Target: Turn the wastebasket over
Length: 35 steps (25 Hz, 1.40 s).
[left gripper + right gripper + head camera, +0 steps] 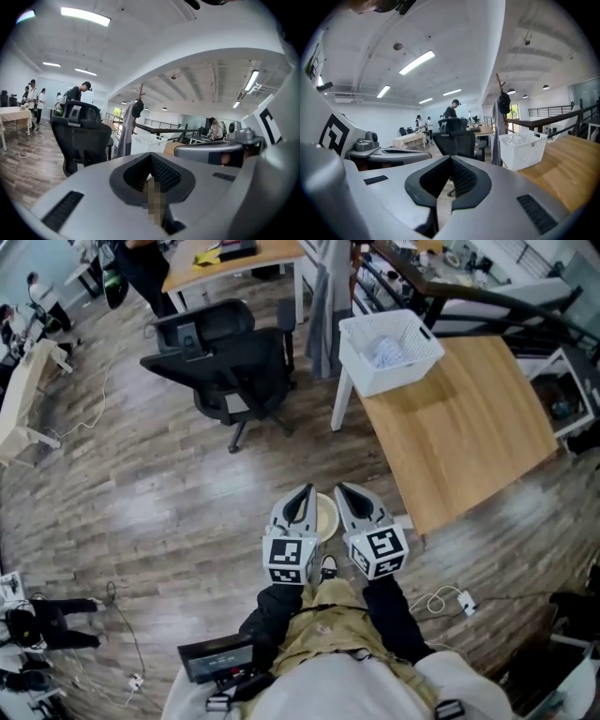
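A pale round wastebasket stands on the wood floor by the person's feet, mostly hidden behind both grippers. My left gripper and right gripper are held side by side in front of the body, above it and apart from it, pointing forward. Both are shut with nothing between their fingers. In the left gripper view the left gripper looks out level across the room, and the right gripper does the same in its own view. Neither gripper view shows the wastebasket.
A white slotted basket with crumpled paper sits on the near corner of a wooden table ahead right. A black office chair stands ahead left. Cables lie on the floor. People stand at far desks.
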Available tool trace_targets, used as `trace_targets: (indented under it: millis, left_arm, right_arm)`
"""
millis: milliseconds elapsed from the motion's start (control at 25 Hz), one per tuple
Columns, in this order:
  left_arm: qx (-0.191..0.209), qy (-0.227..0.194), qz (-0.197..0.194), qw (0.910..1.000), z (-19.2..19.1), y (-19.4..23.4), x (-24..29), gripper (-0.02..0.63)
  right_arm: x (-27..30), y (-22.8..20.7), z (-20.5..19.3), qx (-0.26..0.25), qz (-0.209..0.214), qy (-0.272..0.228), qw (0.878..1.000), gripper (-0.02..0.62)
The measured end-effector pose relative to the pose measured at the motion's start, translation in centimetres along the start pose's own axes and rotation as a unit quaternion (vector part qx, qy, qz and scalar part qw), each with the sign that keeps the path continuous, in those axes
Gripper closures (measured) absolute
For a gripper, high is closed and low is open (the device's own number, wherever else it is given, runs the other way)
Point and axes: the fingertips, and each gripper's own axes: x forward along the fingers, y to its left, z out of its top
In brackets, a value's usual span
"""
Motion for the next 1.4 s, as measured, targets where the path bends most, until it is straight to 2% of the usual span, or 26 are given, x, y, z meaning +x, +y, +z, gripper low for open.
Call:
trace_targets:
  millis: [160,320,560,960,1400]
  left_arm:
    - [0.025,-0.049,-0.003,0.9985,5.9,-1.0,-0.9,0.609]
    - [0.054,-0.101,-0.004,0.9934,11.7,-1.9,-2.0,0.609]
    - [0.093,-0.152,-0.005,0.9841,17.6,-3.3,-2.9,0.609]
    - [0.096,-0.171,0.026,0.9802,20.5,-0.5,-3.0,0.609]
    - [0.109,-0.177,0.019,0.9779,21.1,-0.6,-2.0,0.609]
  right_arm:
    - [-1.7,0.5,6.7,-0.030,-0.002,-0.062,0.998,0.577]
    - [-3.5,1.7,12.7,-0.059,0.001,-0.118,0.991,0.577]
    - [-5.3,3.6,19.0,-0.097,0.014,-0.176,0.979,0.577]
    - [-4.2,3.7,21.3,-0.106,0.002,-0.204,0.973,0.577]
    - [-3.5,4.2,22.3,-0.108,0.016,-0.215,0.971,0.577]
